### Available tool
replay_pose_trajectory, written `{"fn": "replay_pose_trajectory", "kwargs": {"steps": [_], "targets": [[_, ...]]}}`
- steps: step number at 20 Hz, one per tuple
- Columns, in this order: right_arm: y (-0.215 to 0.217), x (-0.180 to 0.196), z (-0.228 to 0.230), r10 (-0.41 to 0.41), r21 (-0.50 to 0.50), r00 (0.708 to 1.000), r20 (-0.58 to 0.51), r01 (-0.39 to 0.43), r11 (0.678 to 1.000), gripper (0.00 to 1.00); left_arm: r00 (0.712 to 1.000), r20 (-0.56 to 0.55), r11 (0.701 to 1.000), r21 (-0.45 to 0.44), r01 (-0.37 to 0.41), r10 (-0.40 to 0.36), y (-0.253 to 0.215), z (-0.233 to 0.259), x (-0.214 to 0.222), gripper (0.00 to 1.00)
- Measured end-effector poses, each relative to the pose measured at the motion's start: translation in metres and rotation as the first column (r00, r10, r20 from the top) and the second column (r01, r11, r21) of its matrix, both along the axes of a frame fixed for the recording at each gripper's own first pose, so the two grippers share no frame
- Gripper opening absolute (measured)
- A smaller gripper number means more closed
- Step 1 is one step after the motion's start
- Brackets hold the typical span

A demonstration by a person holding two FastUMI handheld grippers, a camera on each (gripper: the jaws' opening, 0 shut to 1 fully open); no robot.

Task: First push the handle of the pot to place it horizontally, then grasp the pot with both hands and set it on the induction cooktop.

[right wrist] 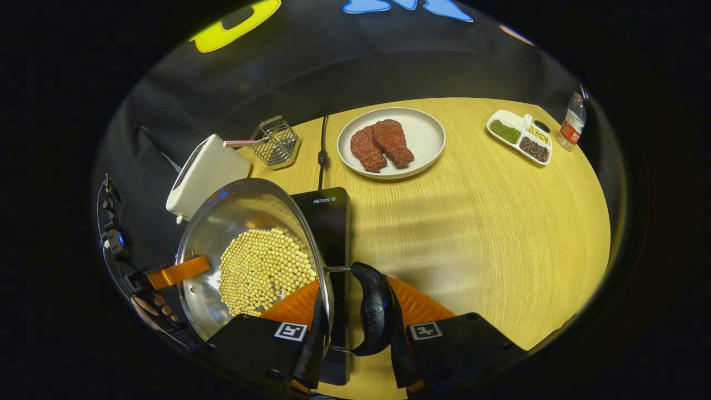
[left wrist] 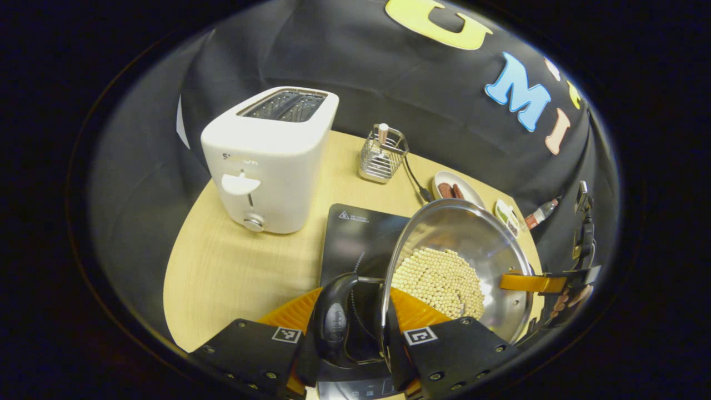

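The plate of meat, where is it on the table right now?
In the right gripper view, the plate of meat sits at the table's far side, between the wire basket and the divided bean dish.

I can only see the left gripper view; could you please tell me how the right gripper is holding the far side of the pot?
Observer: In the right gripper view, the right gripper straddles the pot's other black handle, one finger on each side of rim and handle.
Operator: Thank you; what lies under that side?
Observer: The cooktop shows just behind that handle, with bare table beyond it.
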State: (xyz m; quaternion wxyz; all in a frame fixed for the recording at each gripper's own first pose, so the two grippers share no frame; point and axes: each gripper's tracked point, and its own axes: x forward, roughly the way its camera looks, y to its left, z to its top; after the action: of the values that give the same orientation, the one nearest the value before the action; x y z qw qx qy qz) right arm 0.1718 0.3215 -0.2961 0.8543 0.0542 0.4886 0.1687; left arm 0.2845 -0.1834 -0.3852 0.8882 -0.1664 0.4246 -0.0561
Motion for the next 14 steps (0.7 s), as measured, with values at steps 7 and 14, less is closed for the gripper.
{"fn": "replay_pose_trajectory", "kwargs": {"steps": [7,14], "targets": [[0.017,0.02,-0.012,0.0,0.008,1.0,0.004,0.0,1.0,0.49,1.0,0.013,1.0,0.003,-0.001,0.0,0.001,0.0,0.001,0.52],[0.017,0.027,-0.011,0.024,0.013,1.0,0.013,-0.024,1.0,0.53,1.0,0.022,1.0,-0.02,0.0,0.0,0.003,-0.001,-0.001,0.56]]}}
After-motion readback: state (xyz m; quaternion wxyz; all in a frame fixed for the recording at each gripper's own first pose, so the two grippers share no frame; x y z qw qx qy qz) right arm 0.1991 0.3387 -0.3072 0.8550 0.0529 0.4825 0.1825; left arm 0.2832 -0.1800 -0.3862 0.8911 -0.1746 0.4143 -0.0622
